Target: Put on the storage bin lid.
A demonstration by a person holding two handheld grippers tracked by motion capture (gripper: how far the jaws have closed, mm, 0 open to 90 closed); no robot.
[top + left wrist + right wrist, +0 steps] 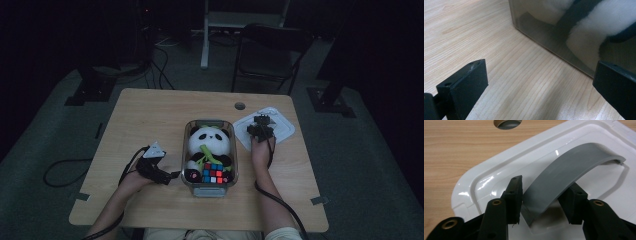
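Right gripper view, right gripper (544, 200) clamped on arched matte grey handle (574, 167) of glossy white plastic lid (486, 180), left gripper (539, 85) released beside clear box (544, 35).

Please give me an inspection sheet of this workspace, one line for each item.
Surface: wooden table, with a round hole.
Job's things: white lid flat on the table; clear box holds a panda toy and a puzzle cube.
Clutter: nothing seen.
Grippers: right gripper around the lid's grey handle; left gripper open beside the box.
Cables: one trails from each gripper; more on the floor.
Surroundings: dark room, chair behind the table.
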